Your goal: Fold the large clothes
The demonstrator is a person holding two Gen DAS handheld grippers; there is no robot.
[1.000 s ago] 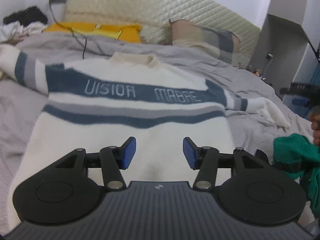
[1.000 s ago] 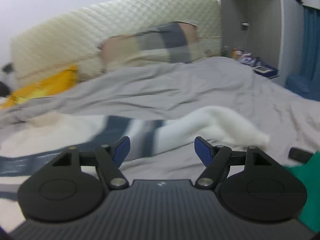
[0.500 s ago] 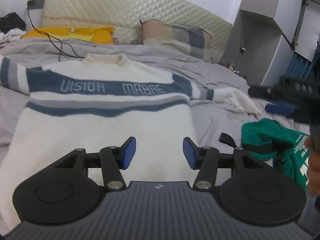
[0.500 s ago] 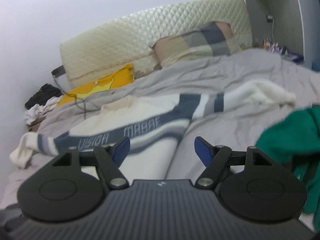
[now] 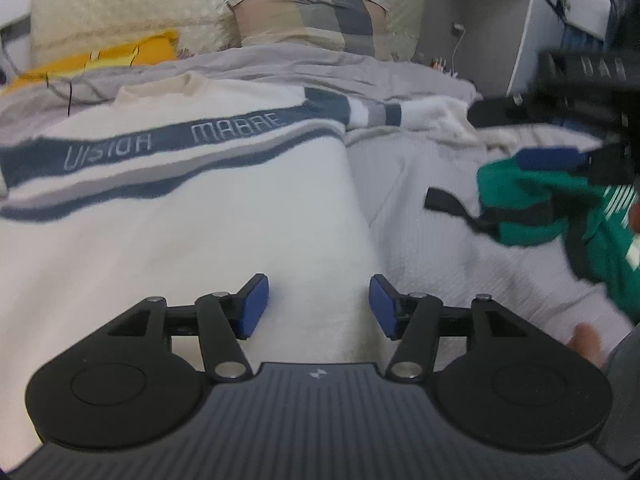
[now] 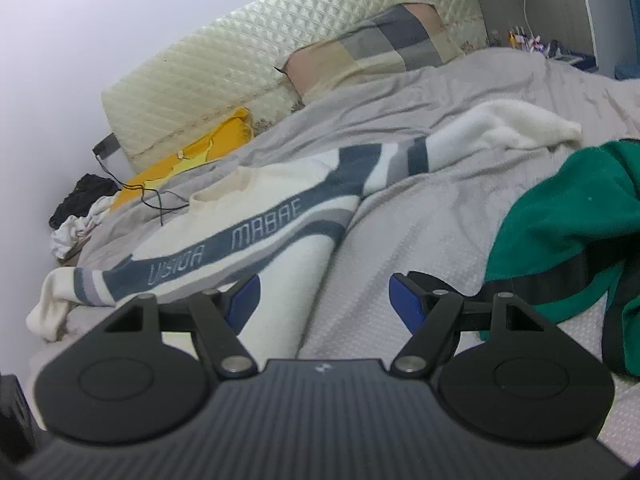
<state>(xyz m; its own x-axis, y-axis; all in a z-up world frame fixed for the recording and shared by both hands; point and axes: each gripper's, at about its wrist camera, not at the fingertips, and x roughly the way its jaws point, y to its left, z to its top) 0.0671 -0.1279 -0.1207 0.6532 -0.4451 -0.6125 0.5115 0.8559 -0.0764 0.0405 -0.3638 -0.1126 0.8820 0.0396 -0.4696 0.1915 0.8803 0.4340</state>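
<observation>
A white sweater [image 5: 192, 232] with navy and grey stripes and pale lettering lies flat, front up, on the grey bed. Its right sleeve [image 5: 424, 116] stretches out to the side. My left gripper [image 5: 319, 304] hovers low over the sweater's right side edge. Its jaws are opening, the fabric lies beneath them, and the pads press on nothing. My right gripper [image 6: 324, 300] stands open over the sheet just right of the sweater [image 6: 272, 248], and holds nothing. One of its blue pads [image 5: 552, 158] shows blurred in the left wrist view, above a green garment [image 5: 536, 208].
The green garment [image 6: 568, 216] with black straps is bunched right of the sweater. A plaid pillow [image 5: 308, 20], a yellow cushion [image 5: 100, 60] and a black cable lie by the quilted headboard [image 6: 280, 52]. A grey cabinet [image 5: 480, 20] stands at right. A person's fingers [image 5: 584, 338] show low right.
The left gripper has moved right and down, from over the sweater's middle to its right edge, and its jaws have widened a little. The right gripper has pulled back and now faces the sweater's right side.
</observation>
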